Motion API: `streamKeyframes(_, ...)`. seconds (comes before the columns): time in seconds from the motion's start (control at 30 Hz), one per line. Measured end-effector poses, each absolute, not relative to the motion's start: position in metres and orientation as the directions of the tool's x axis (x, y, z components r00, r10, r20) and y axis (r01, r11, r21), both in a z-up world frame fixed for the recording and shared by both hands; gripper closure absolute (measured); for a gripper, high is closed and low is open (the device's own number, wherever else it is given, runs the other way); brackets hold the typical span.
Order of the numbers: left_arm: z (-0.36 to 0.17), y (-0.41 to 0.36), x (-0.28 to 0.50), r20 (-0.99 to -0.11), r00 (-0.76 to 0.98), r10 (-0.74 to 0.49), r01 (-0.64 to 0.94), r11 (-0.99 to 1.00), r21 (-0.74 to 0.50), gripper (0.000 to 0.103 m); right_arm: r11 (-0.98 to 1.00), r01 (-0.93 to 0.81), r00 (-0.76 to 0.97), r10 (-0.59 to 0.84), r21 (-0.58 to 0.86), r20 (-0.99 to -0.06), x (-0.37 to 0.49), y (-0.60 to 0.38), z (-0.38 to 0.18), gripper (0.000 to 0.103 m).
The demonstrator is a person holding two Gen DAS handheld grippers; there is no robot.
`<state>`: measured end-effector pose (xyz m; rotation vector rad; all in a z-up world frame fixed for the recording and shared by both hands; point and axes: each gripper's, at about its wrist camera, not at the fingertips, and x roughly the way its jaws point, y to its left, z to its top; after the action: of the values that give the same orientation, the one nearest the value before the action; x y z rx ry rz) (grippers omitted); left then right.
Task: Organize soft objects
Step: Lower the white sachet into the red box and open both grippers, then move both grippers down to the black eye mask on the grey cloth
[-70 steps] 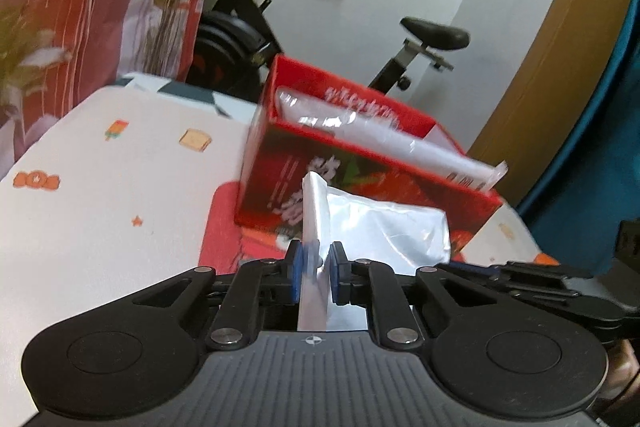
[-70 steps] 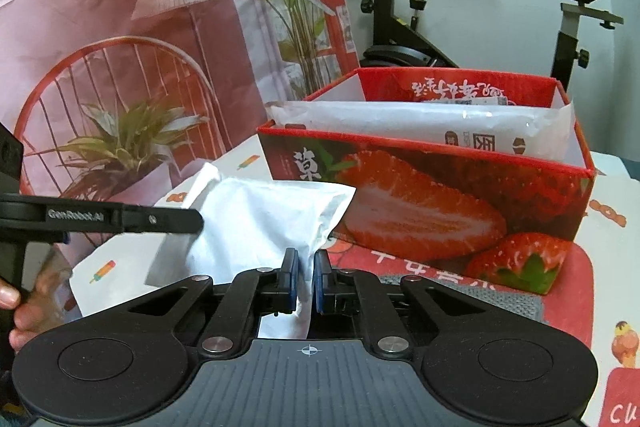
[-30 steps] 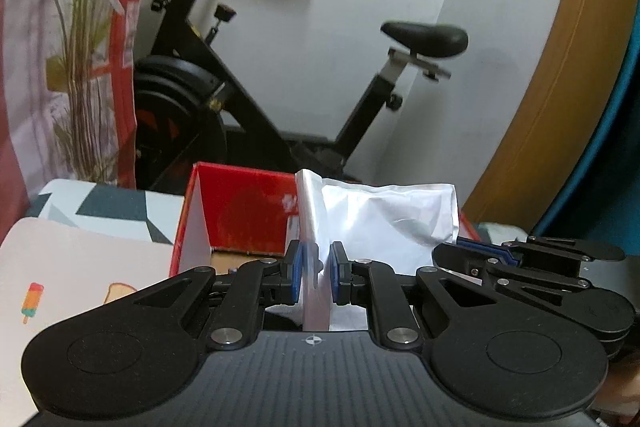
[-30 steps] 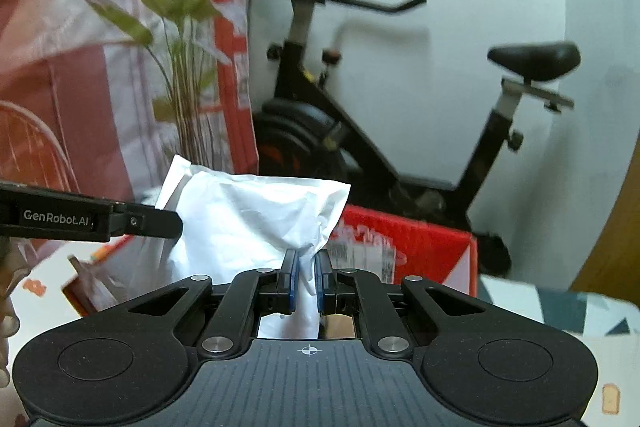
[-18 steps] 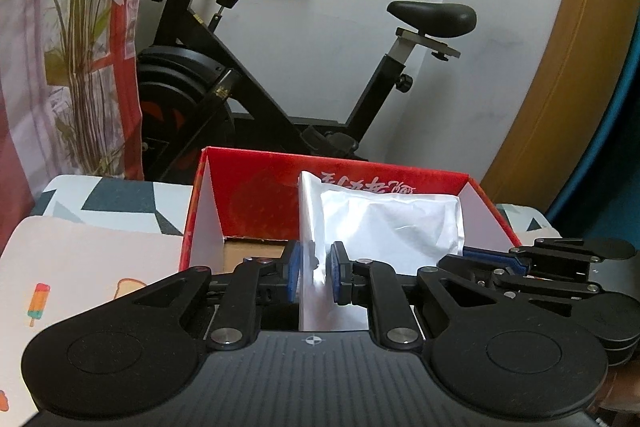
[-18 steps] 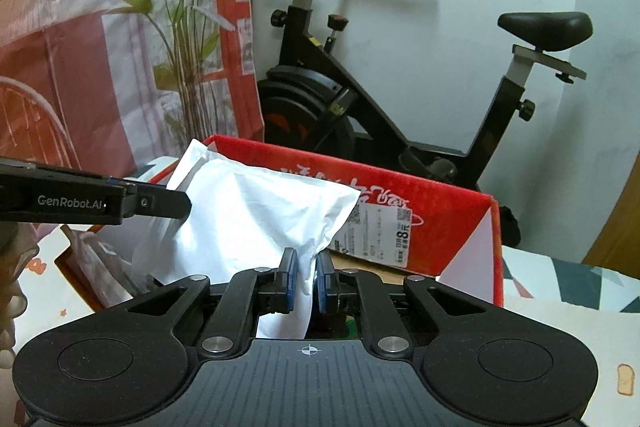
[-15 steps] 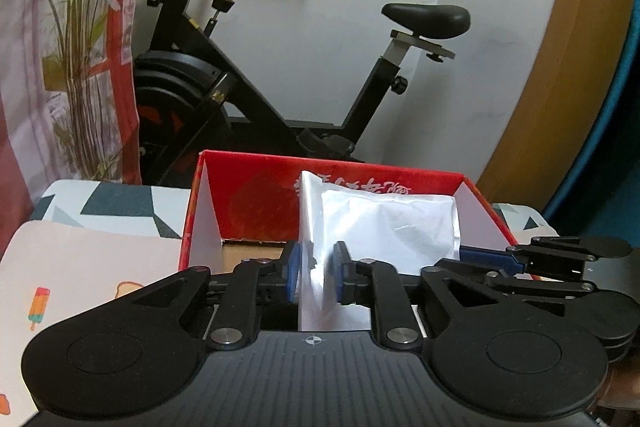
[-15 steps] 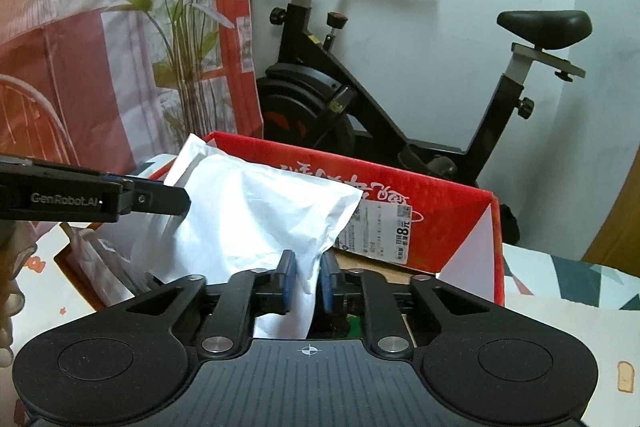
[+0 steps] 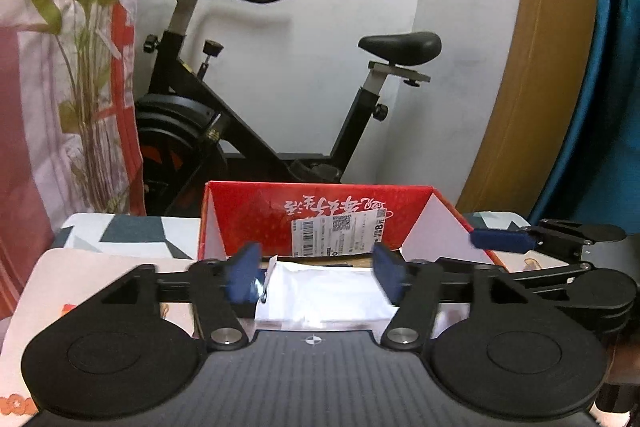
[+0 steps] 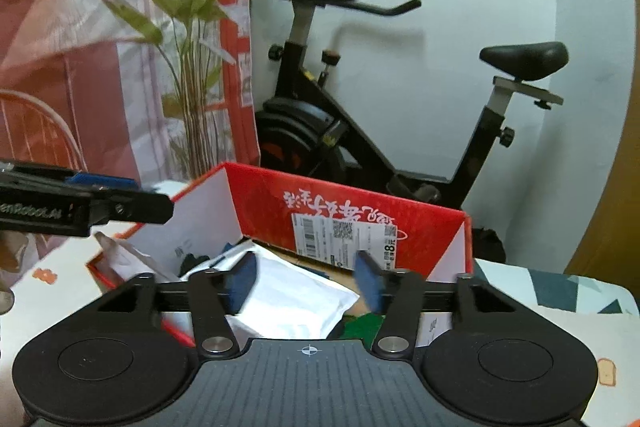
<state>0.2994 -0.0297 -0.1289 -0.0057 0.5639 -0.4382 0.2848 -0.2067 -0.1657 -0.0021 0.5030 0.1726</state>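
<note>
L gripper [image 9: 316, 277]: jaws opening, blue pads spread wide, nothing pinched; white pouch [image 9: 324, 297] seen between and below them, untouched. R gripper [image 10: 306, 281]: jaws opening too, pads apart, no grip. Pouch lies inside red box [image 10: 352, 205] on other packets, near barcode label [image 10: 344, 237]. Exercise bike [image 10: 360, 115] behind box.

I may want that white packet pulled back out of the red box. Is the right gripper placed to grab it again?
Probably yes. The white packet lies in the open-topped red box, between the right gripper fingers, whose jaws are opening; nothing covers it.
</note>
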Motion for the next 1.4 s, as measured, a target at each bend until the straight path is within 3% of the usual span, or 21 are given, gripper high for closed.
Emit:
streamKeyframes(0.1, -0.126, -0.024, 0.284, -0.502, 0.774, -0.385, 0.379, 0.918, -0.12, 0.008, 0.986, -0.156, 0.876, 0.164, 0.056, -0.453, 0.267, -0.209, -0.162, 0.033)
streamKeyframes(0.23, -0.122, -0.019, 0.261, -0.479, 0.809, -0.34, 0.348, 0.935, -0.075, 0.002, 0.99, -0.127, 0.897, 0.138, 0.055, -0.42, 0.246, -0.212, -0.16, 0.009)
streamKeyframes(0.33, -0.124, -0.017, 0.247, -0.487, 0.81, -0.325, 0.341, 0.938, -0.059, 0.0, 0.991, -0.117, 0.903, 0.132, 0.062, -0.409, 0.229, -0.212, -0.161, 0.0)
streamKeyframes(0.8, -0.173, 0.005, 0.204, -0.567, 0.773, -0.284, 0.252, 0.958, -0.135, 0.0, 0.989, -0.055, 0.889, 0.11, 0.134, -0.446, 0.175, -0.224, -0.204, 0.0)
streamKeyframes(1.07, -0.212, 0.008, 0.2, -0.643, 0.715, -0.275, 0.24, 0.96, -0.143, 0.0, 0.99, -0.035, 0.81, 0.108, 0.136, -0.576, 0.156, -0.216, -0.263, 0.0)
streamKeyframes(1.4, -0.252, -0.003, 0.19, -0.729, 0.651, -0.211, 0.258, 0.965, -0.049, 0.0, 0.99, -0.045, 0.711, 0.128, 0.137, -0.692, 0.157, -0.202, -0.3, 0.0)
